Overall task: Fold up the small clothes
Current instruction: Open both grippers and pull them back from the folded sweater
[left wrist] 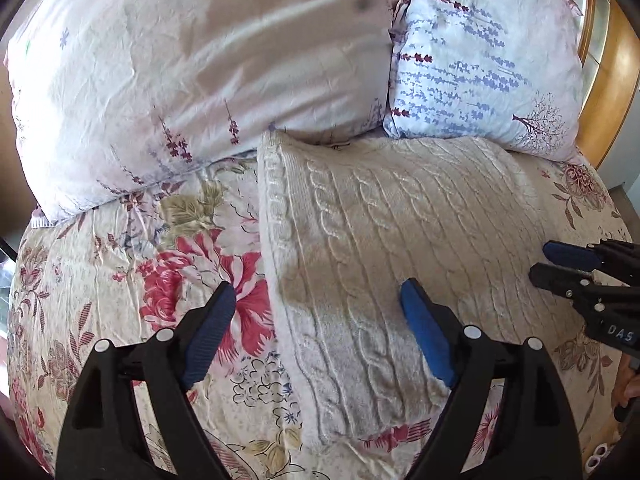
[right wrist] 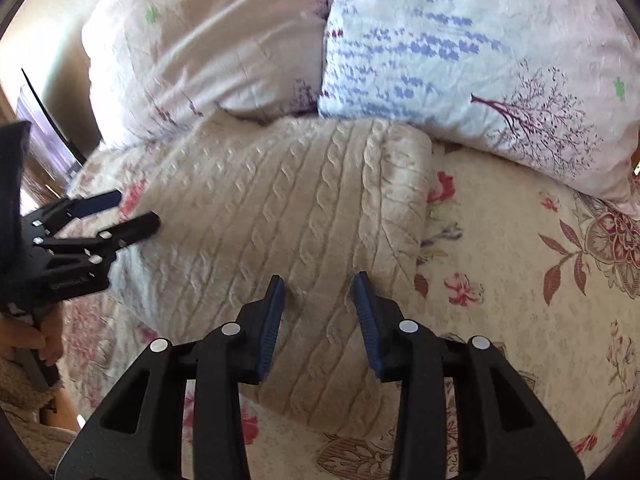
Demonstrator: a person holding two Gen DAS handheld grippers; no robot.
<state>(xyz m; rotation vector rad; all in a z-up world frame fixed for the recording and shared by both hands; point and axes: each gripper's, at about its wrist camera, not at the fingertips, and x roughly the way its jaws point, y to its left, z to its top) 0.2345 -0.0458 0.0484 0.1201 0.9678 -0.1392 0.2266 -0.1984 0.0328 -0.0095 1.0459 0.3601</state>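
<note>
A cream cable-knit garment (left wrist: 380, 232) lies folded in a rectangle on the floral bedspread (left wrist: 120, 280); it also shows in the right wrist view (right wrist: 272, 208). My left gripper (left wrist: 320, 308) is open wide above the garment's left edge, holding nothing. My right gripper (right wrist: 318, 292) is open above the garment's near right part, holding nothing. The right gripper shows at the right edge of the left wrist view (left wrist: 548, 262), over the garment's right side. The left gripper shows at the left of the right wrist view (right wrist: 136, 210).
Two pillows lie against the garment's far edge: a pinkish-white one (left wrist: 192, 72) on the left and a blue-patterned one (left wrist: 480, 52) on the right. A wooden bed frame (left wrist: 608, 92) is behind them. The bedspread (right wrist: 520, 280) extends to the right.
</note>
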